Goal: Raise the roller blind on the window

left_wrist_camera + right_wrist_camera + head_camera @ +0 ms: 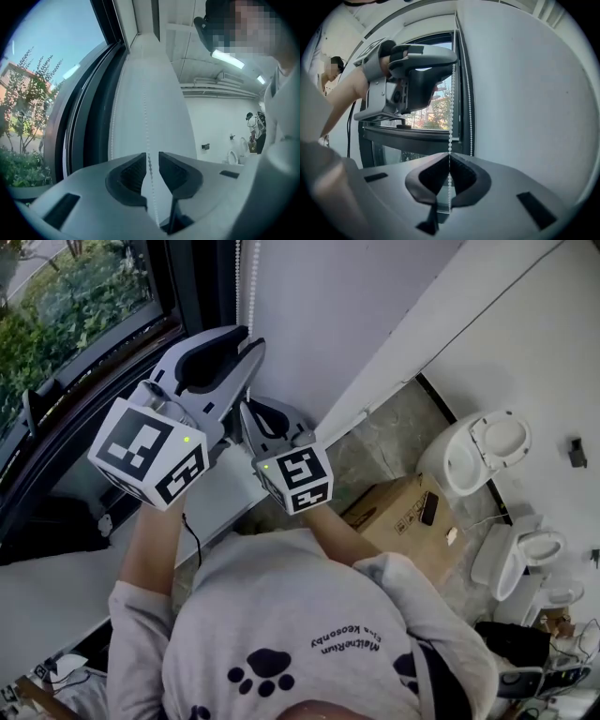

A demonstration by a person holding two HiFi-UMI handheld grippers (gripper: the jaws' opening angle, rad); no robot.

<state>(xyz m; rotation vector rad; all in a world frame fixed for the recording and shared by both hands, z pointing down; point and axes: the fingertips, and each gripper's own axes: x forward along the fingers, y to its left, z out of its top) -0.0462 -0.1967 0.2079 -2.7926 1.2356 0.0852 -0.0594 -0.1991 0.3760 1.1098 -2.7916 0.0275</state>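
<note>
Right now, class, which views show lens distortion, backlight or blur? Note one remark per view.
Left gripper view: fisheye bows the window frame, and the corners go black. Right gripper view: the window pane shines bright behind a sharp bead chain. Head view: even daylight, no blur.

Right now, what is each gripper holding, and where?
Right gripper: bead chain, one strand pinched between the jaw tips. Left gripper: nothing; the chain runs between its open jaws, ungripped.
</note>
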